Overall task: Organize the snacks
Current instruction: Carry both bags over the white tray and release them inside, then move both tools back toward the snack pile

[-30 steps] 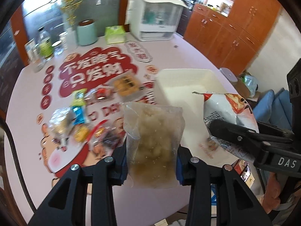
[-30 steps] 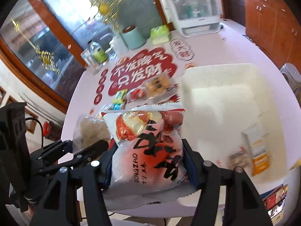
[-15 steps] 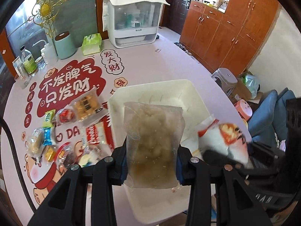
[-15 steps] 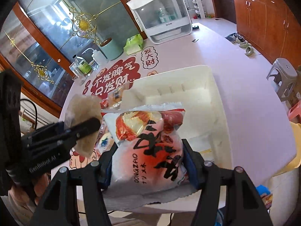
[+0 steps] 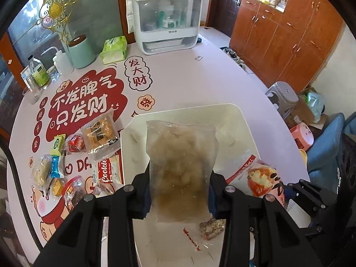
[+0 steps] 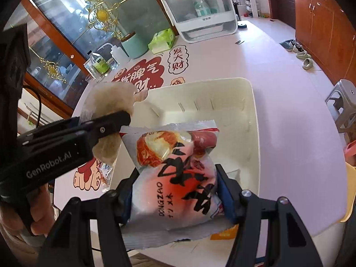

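Observation:
My left gripper [image 5: 179,191] is shut on a clear bag of pale beige snack [image 5: 181,166], held upright above the white bin [image 5: 247,122]. My right gripper [image 6: 175,191] is shut on a white and red puffed snack bag [image 6: 173,171] with black lettering, also over the white bin [image 6: 251,102]. In the right wrist view the left gripper [image 6: 118,122] and its beige bag [image 6: 109,102] hang over the bin's left rim. The red and white bag [image 5: 262,178] shows at the right of the left wrist view. A small packet [image 5: 211,229] lies on the bin floor.
Several loose snack packets [image 5: 98,133] and a cookie box [image 5: 109,171] lie on the round table left of the bin. At the back stand a white appliance [image 5: 166,20], a green canister [image 5: 81,51], tissues [image 5: 113,49] and bottles [image 5: 40,73]. A stool [image 6: 342,102] stands off the table's right.
Both grippers moved right, from beside the loose snacks to over the white bin, each keeping its bag. The right one sank a little toward the bin.

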Tool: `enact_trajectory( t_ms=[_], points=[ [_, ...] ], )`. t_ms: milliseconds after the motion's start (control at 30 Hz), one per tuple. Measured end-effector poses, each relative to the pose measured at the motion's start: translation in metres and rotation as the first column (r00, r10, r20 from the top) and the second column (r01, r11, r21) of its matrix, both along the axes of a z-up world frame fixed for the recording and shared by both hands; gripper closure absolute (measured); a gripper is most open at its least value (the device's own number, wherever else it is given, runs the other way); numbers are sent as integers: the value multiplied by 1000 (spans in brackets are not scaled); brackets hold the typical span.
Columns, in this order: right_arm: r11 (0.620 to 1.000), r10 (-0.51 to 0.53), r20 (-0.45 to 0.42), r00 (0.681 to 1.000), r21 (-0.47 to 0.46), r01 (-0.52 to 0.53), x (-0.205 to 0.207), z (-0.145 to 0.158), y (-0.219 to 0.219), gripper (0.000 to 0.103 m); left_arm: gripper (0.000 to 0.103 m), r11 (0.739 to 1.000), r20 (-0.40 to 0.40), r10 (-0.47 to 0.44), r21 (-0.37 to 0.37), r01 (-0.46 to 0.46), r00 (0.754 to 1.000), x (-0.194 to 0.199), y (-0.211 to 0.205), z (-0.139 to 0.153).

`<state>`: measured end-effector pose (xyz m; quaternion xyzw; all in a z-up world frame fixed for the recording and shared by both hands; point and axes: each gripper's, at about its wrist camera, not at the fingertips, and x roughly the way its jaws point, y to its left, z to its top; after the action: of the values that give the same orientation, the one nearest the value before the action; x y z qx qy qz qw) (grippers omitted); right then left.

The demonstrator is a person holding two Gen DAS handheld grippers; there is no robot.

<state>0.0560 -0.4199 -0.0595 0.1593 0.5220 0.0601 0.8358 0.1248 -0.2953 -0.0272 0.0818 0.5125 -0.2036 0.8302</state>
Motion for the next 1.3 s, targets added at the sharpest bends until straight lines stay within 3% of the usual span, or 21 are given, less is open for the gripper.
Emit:
enact_trajectory(
  t_ms=[233,300,367,433,567,1300],
  points=[
    [1000,5,-42,999,1,-5,12,-15,-3,38,64,999,-17,19,30,-19,1000,9,-8,-13],
    [1000,8,-64,998,-1,-8,13,-21,-3,38,53,999,-20,29,30,-29,999,11,-9,-15],
    [1000,10,-85,996,-4,-11,13,-27,-1,36,23,999,-8,40,29,-40,999,11,-8,-15],
    [1000,17,-97,995,-13,-18,13,-32,2,30,16,998,17,48,32,-49,999,8,-8,-13],
    [997,50,-86,995,-46,-54,9,-33,9,16,16,997,14,50,62,-51,999,6,-8,-17],
    [995,83,-121,989,-51,-89,-9,-37,33,15,16,989,-16,88,118,-86,996,-23,26,-24]
  ],
)
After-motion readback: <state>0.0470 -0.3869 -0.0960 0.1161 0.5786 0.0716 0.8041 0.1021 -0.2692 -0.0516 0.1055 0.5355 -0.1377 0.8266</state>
